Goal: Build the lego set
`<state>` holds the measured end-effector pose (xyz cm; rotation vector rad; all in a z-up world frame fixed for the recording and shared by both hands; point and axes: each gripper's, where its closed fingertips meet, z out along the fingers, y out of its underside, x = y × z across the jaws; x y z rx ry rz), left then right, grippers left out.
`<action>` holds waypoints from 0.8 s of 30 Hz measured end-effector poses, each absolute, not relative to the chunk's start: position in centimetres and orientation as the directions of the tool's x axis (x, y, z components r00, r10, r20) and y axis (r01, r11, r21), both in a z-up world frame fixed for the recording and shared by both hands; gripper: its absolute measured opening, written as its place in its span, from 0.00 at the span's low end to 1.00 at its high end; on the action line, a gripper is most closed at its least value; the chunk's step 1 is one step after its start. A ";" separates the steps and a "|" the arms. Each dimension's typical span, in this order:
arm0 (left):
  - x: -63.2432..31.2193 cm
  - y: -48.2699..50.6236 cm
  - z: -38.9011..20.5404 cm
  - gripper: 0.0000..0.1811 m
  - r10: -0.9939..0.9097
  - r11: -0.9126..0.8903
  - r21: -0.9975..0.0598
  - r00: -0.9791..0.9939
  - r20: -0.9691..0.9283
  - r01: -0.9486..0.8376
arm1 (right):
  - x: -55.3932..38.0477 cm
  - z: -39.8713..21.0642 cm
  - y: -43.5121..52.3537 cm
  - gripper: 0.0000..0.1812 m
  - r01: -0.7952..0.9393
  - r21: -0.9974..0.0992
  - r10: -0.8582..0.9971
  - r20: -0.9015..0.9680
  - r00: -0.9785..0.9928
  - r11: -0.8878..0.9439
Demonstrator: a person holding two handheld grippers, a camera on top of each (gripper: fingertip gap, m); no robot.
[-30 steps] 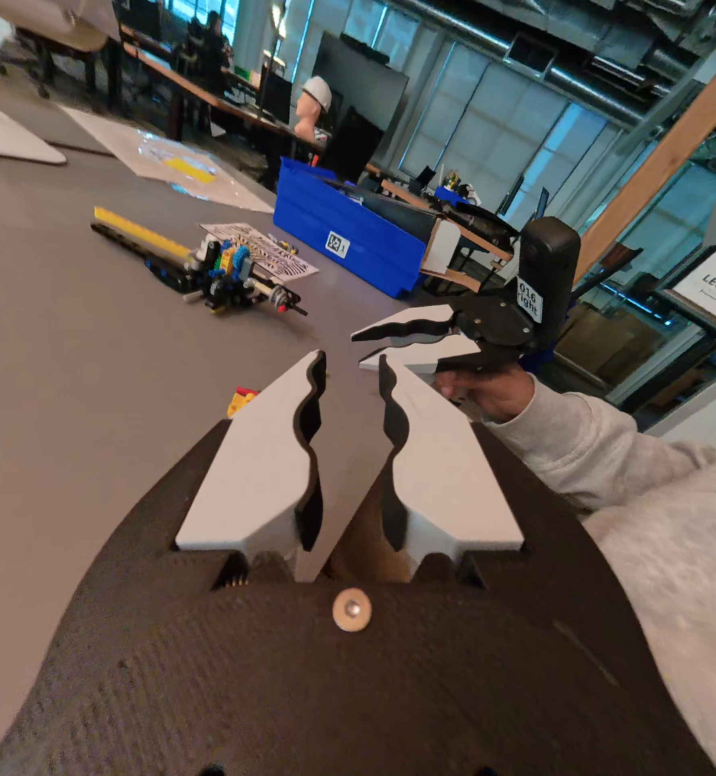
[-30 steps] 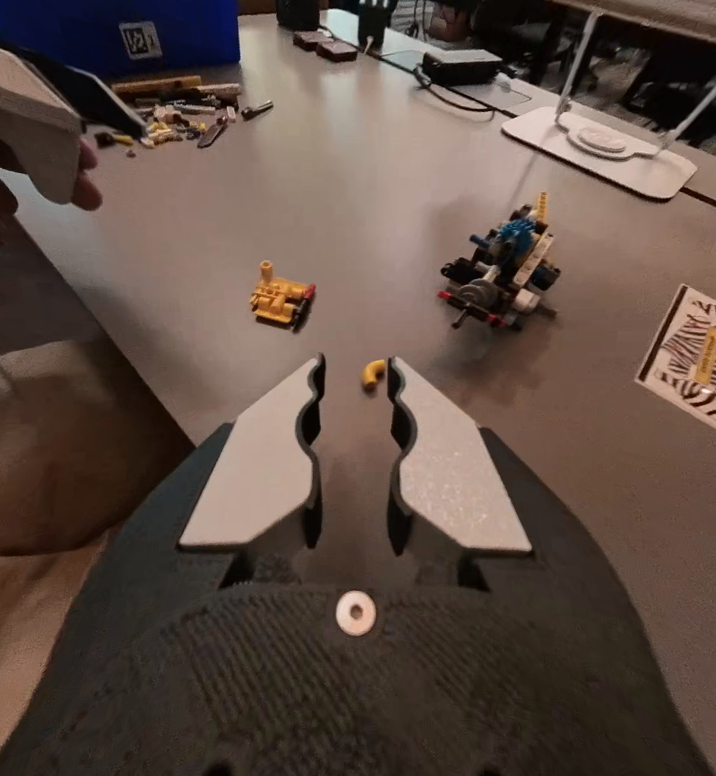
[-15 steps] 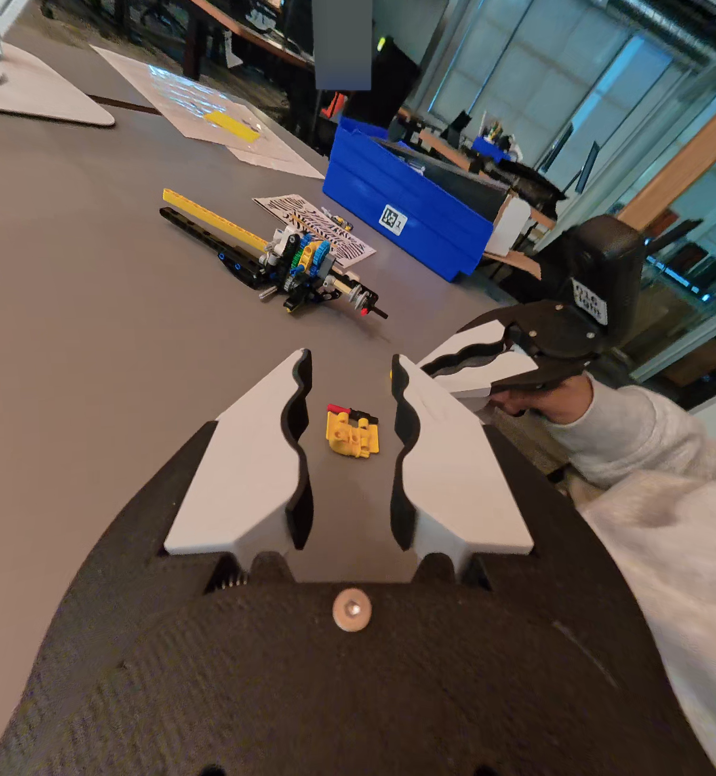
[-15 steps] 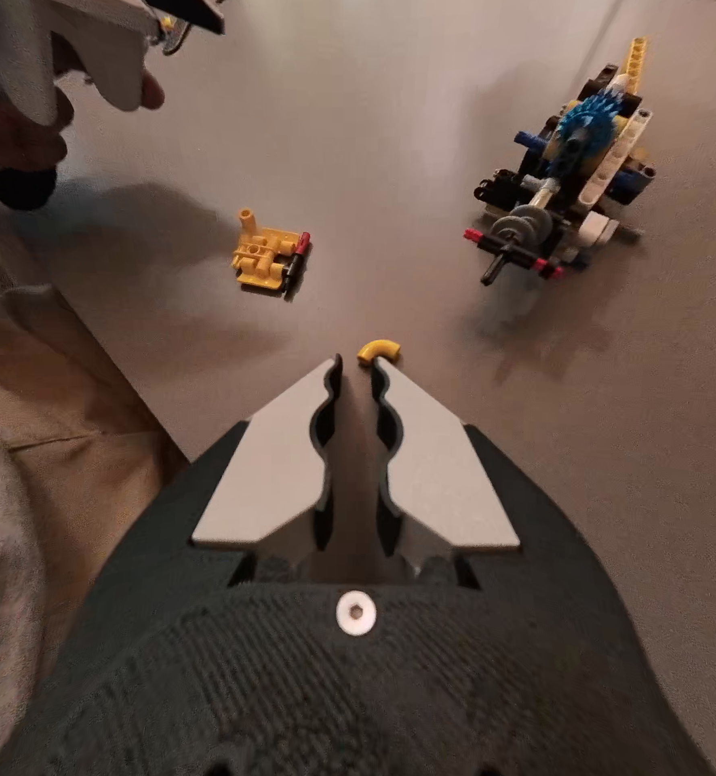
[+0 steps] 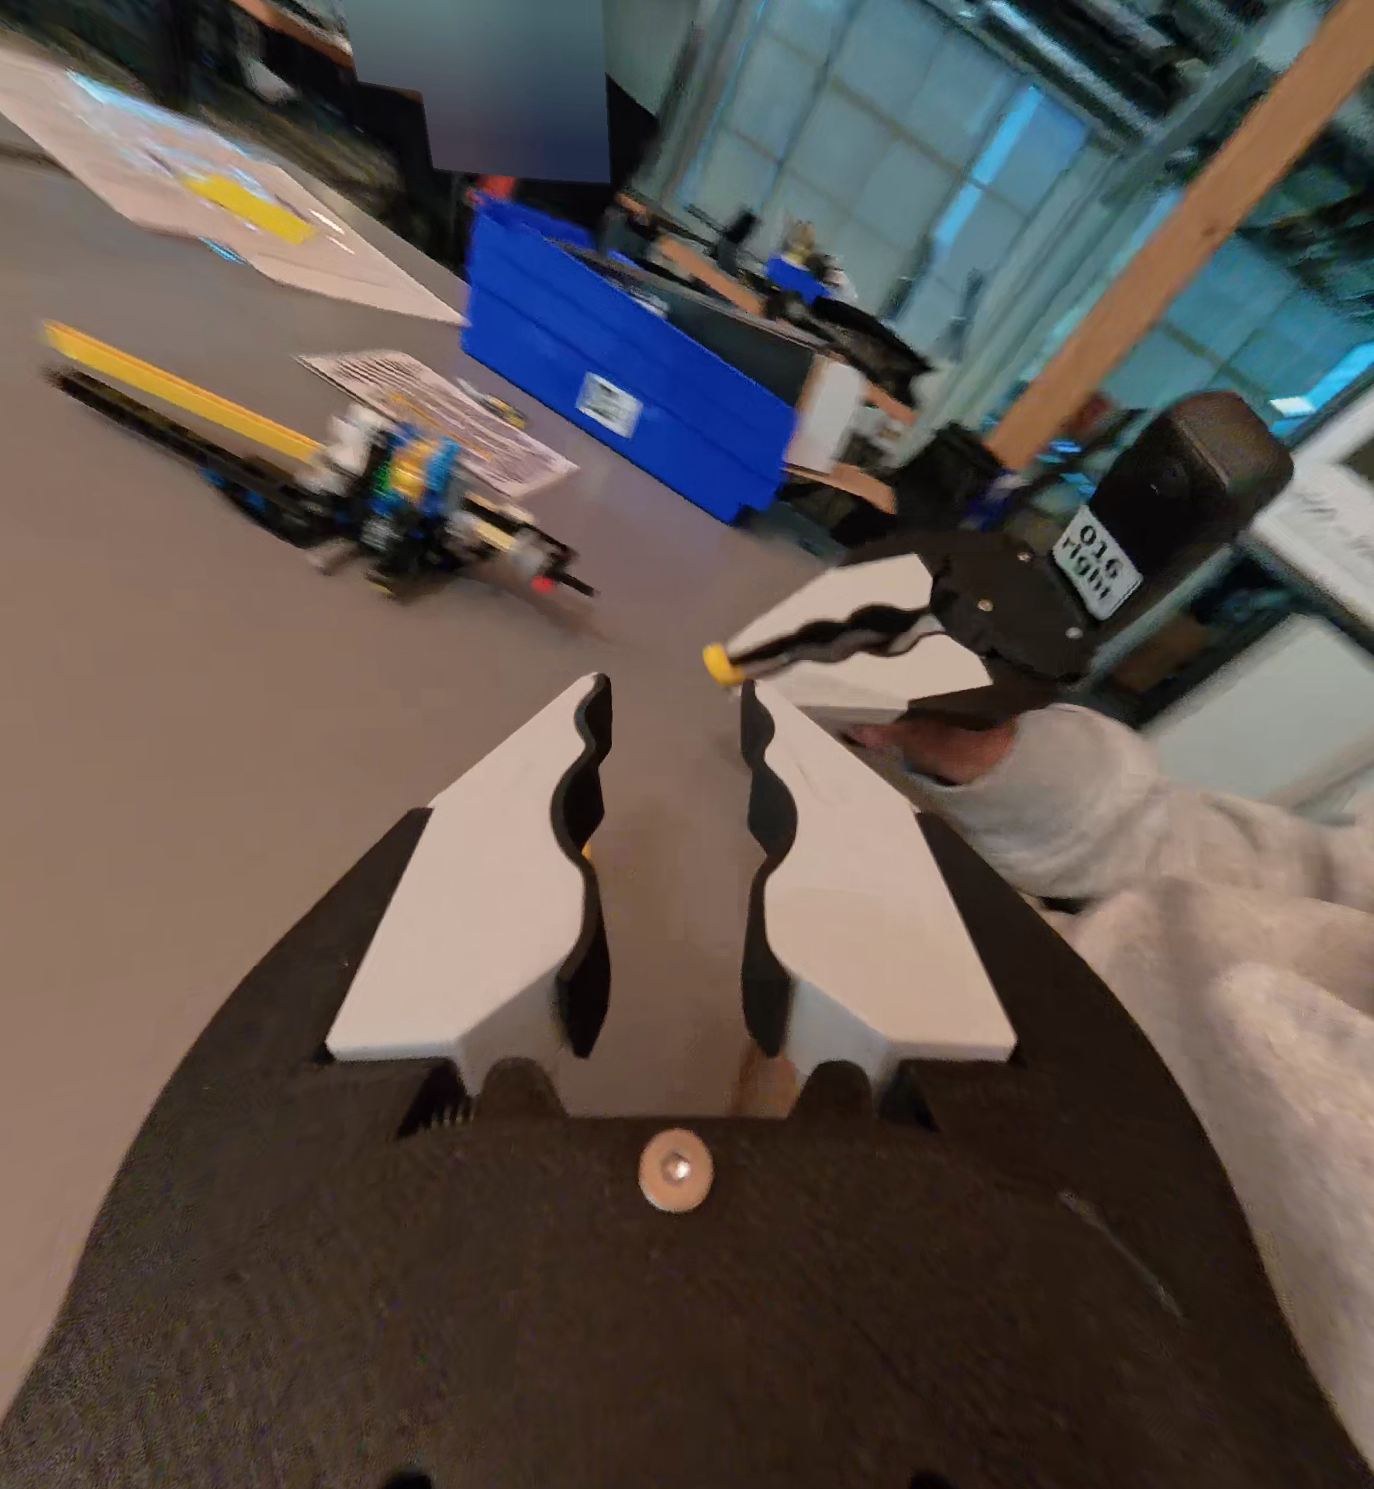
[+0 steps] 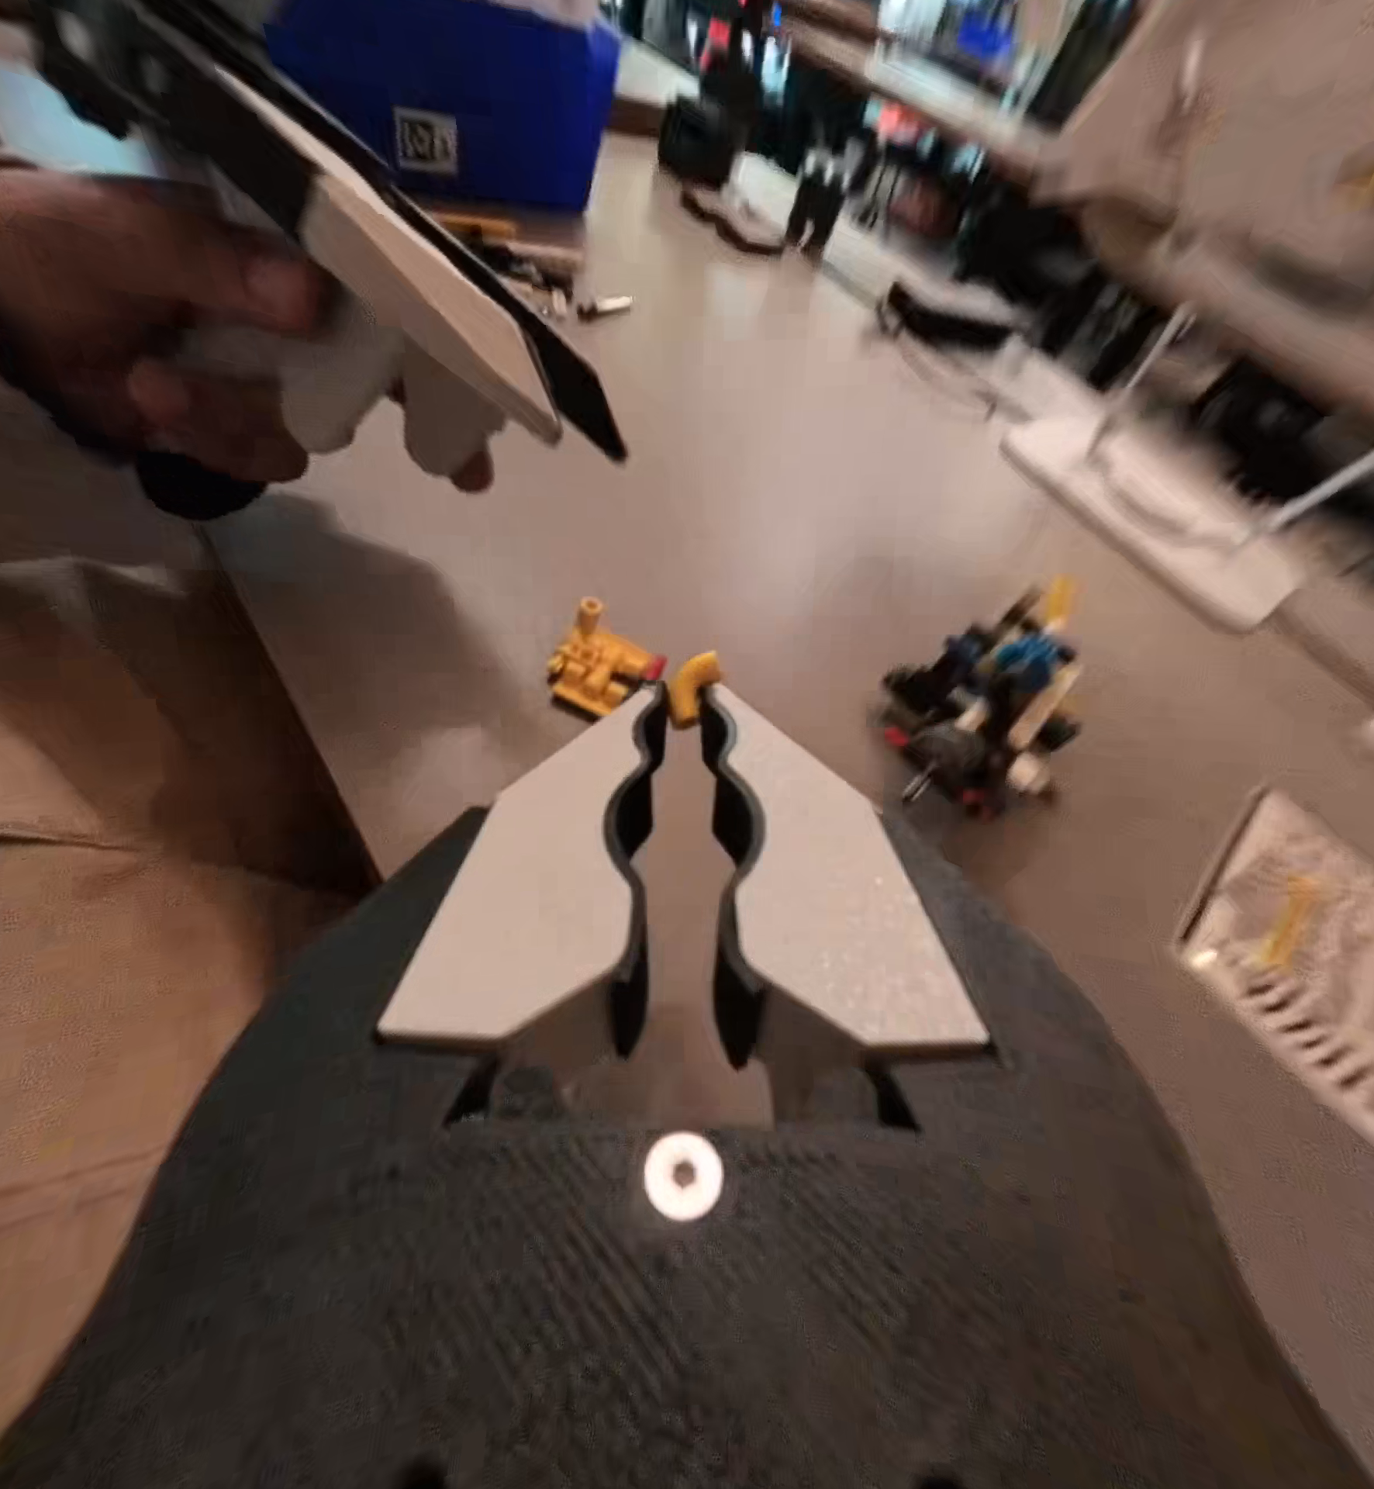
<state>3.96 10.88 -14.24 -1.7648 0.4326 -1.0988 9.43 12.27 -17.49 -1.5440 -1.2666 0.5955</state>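
My right gripper is shut on a small yellow curved piece at its fingertips and holds it above the table. It also shows in the left wrist view, with the yellow piece at its tip. My left gripper is open and empty above the table. It shows at the top left of the right wrist view. A yellow sub-assembly lies on the table just beyond the right fingertips. The partly built lego model with a long yellow and black beam lies farther out and also shows in the right wrist view.
A blue bin stands at the table's far edge, with loose parts near it. A striped sheet and a plastic bag lie beyond the model. A white stand base sits at the right. The table edge runs near my sleeve.
My right gripper closed on the yellow curved piece and lifted it off the table. My left gripper moved so the yellow sub-assembly is mostly hidden under its left finger.
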 end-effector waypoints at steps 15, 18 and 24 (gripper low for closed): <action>8.0 8.8 -12.2 0.14 -0.696 -0.638 -0.694 0.137 0.705 0.332 | 8.0 -13.3 9.0 0.04 0.458 -0.481 0.471 0.870 0.145 0.747; 8.7 8.6 -12.8 0.07 -0.715 -0.616 -0.735 0.191 0.673 0.283 | 7.6 -13.7 8.6 0.04 0.449 -0.452 0.453 0.884 0.111 0.771; 8.5 8.7 -12.6 0.03 -0.779 -0.510 -0.830 0.286 0.557 0.227 | 7.2 -13.7 8.8 0.04 0.410 -0.490 0.484 0.866 0.127 0.769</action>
